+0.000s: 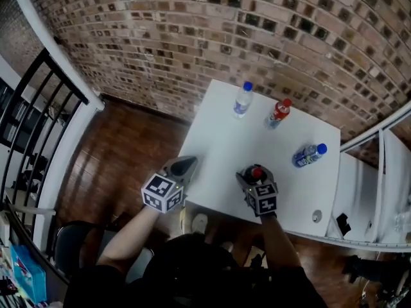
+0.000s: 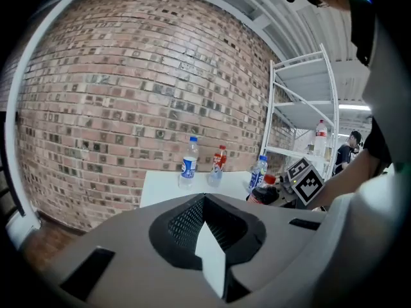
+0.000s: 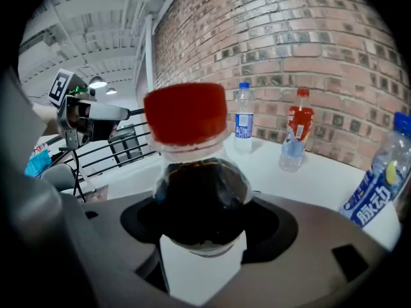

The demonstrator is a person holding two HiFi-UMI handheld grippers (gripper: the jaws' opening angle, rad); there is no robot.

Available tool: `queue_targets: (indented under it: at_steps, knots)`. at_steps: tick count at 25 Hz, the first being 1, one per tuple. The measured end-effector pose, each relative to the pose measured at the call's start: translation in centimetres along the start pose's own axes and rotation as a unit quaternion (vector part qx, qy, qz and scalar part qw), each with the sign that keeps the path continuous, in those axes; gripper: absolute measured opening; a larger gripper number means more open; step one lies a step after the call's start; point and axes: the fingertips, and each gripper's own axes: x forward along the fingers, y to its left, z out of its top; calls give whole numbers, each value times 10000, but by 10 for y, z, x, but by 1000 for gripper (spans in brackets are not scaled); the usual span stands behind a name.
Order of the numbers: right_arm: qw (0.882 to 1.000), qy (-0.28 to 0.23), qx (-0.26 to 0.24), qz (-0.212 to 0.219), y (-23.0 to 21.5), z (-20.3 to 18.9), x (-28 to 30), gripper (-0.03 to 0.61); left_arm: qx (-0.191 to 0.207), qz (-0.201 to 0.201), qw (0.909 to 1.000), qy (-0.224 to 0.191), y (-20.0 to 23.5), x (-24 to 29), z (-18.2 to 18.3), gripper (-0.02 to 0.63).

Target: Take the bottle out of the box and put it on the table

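Observation:
My right gripper (image 1: 255, 174) is shut on a dark cola bottle (image 3: 192, 197) with a red cap (image 1: 256, 171), held upright over the front part of the white table (image 1: 218, 146). In the right gripper view the bottle fills the space between the jaws. My left gripper (image 1: 183, 167) is at the table's front left edge; its jaws meet with nothing between them (image 2: 205, 201). From the left gripper view the dark bottle (image 2: 263, 191) shows to the right. No box is in any view.
Two bottles stand at the far side of the table, one with a blue cap (image 1: 243, 100) and one with a red label (image 1: 277, 113). A blue-labelled bottle (image 1: 308, 154) lies at the right. White shelving (image 1: 385, 191) stands to the right and a black railing (image 1: 38, 120) to the left.

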Motion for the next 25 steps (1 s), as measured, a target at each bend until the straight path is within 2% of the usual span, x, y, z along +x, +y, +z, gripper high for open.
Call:
queue_targets:
  at_steps: [5,10,14,25]
  knots:
    - [9999,38,61,-79,-2,-19,9,327,-88,25,9997,235,7,8,-24,5]
    - [9998,-171,-54,66,-2,-14,13,327,-151,58,9992,355,11,10,-41,4]
    - [9995,-281,55,105,-1,-16,13,331,-222,136,9987,443,11,9,-52,3]
    - [9992,-345,90,199,1,-21,1,342,-43,73,9996,259,-7,8,-30,3]
